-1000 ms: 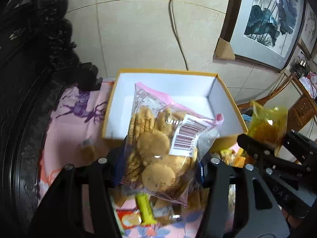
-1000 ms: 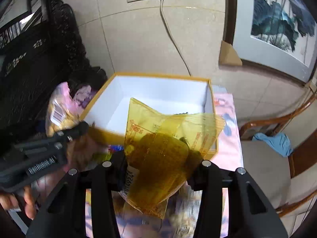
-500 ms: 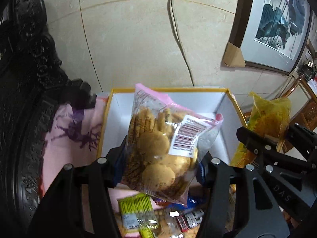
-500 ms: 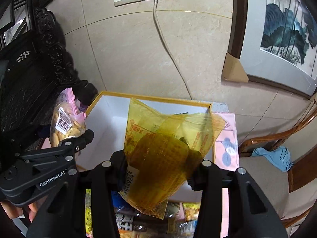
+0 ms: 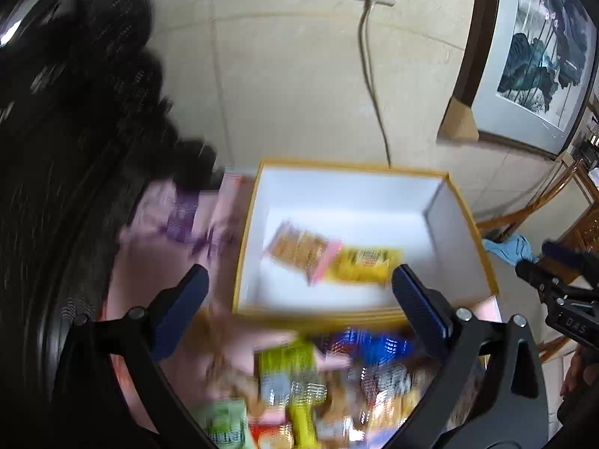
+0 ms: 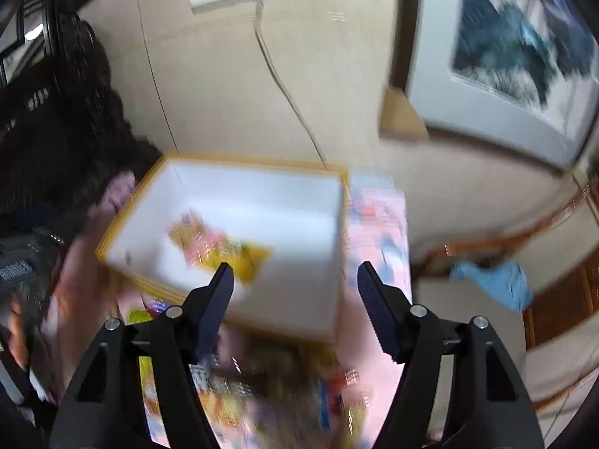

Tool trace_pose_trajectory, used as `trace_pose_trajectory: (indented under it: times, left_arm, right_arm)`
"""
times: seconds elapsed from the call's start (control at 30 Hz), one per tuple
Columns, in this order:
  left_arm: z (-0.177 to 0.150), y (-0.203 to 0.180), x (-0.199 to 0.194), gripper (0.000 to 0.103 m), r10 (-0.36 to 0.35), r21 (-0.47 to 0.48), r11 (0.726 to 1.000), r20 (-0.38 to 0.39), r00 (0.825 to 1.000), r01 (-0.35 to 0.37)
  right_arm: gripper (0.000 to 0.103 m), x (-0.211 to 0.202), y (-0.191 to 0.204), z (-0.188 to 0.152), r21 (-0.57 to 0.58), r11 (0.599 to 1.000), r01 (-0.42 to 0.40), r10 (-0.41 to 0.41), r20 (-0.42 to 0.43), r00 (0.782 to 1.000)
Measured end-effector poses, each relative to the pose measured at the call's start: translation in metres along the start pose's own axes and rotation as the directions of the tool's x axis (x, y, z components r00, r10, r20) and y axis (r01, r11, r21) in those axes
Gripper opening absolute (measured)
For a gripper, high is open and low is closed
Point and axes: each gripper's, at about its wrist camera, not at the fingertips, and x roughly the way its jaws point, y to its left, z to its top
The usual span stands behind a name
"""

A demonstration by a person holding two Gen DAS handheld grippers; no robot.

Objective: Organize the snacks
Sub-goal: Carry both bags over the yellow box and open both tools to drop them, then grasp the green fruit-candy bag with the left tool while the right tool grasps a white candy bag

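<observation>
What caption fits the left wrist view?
Open left gripper above box holding cookie bag and yellow packet.

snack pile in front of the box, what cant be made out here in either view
- Snack pile, left wrist view: motion blur smears the wrappers; no labels readable, count unclear.
- Snack pile, right wrist view: blurred and partly hidden behind the right gripper.
- Two packets in the box, cookie bag and yellow packet: print unreadable; touching or overlapping, cannot tell.
- Left gripper: its frame covers the pile's lower corners.
</observation>
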Motion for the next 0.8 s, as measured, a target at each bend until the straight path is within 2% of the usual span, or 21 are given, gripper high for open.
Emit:
trace_pose_trajectory:
  times: [0.1, 0.23, 0.37, 0.47, 0.53, 0.57, 0.6, 0.63, 0.67, 0.73, 0.8]
  left_arm:
    - [-0.049, 0.022, -0.01, 0.101, 0.009, -0.057, 0.998, -0.049, 0.999, -0.012]
    - [-0.113, 0.056, -0.013, 0.101, 0.005, -0.144, 0.989, -0.162, 0.987, -0.029]
    - [-0.149, 0.076, -0.021, 0.101, 0.054, -0.129, 0.988, -0.22, 0.974, -0.084]
    - [-0.163, 0.085, -0.029, 0.101, 0.079, -0.123, 0.986, -0.238, 0.968, -0.111]
    - [-0.169, 0.087, -0.033, 0.101, 0.092, -0.114, 0.986, -0.242, 0.966, -0.123]
    - [-0.17, 0.087, -0.034, 0.101, 0.098, -0.107, 0.986, -0.242, 0.965, -0.127]
    - [-0.172, 0.086, -0.036, 0.101, 0.105, -0.1, 0.986, -0.242, 0.965, -0.132]
    - [-0.174, 0.086, -0.038, 0.101, 0.114, -0.089, 0.986, -0.239, 0.964, -0.138]
    - [-0.177, 0.086, -0.04, 0.101, 0.122, -0.077, 0.987, -0.238, 0.963, -0.144]
    - [-0.181, 0.087, -0.041, 0.101, 0.127, -0.064, 0.987, -0.245, 0.961, -0.147]
    - [-0.186, 0.089, -0.04, 0.101, 0.128, -0.061, 0.987, -0.252, 0.959, -0.148]
  right_arm:
    - [0.069, 0.017, -0.013, -0.066, 0.056, 0.998, -0.006, 0.013, -0.13, 0.991]
    - [0.069, 0.051, -0.002, -0.139, 0.032, 0.999, -0.034, 0.042, -0.283, 0.958]
    - [0.07, 0.069, 0.007, -0.165, -0.034, 0.999, -0.027, 0.016, -0.29, 0.957]
    - [0.081, 0.084, 0.012, -0.168, -0.053, 0.998, -0.04, 0.023, -0.294, 0.955]
    - [0.082, 0.096, 0.014, -0.172, -0.06, 0.998, -0.034, 0.013, -0.316, 0.949]
    - [0.084, 0.098, 0.017, -0.175, -0.075, 0.997, -0.026, 0.002, -0.298, 0.954]
    - [0.081, 0.096, 0.018, -0.175, -0.072, 0.997, -0.024, 0.003, -0.271, 0.963]
    - [0.071, 0.091, 0.019, -0.175, -0.062, 0.998, -0.022, 0.006, -0.248, 0.969]
    - [0.055, 0.089, 0.021, -0.175, -0.056, 0.998, -0.024, 0.01, -0.242, 0.97]
    - [0.047, 0.078, 0.024, -0.179, 0.0, 0.997, -0.072, 0.07, -0.254, 0.965]
    - [0.045, 0.068, 0.033, -0.188, 0.014, 0.995, -0.097, 0.097, -0.274, 0.957]
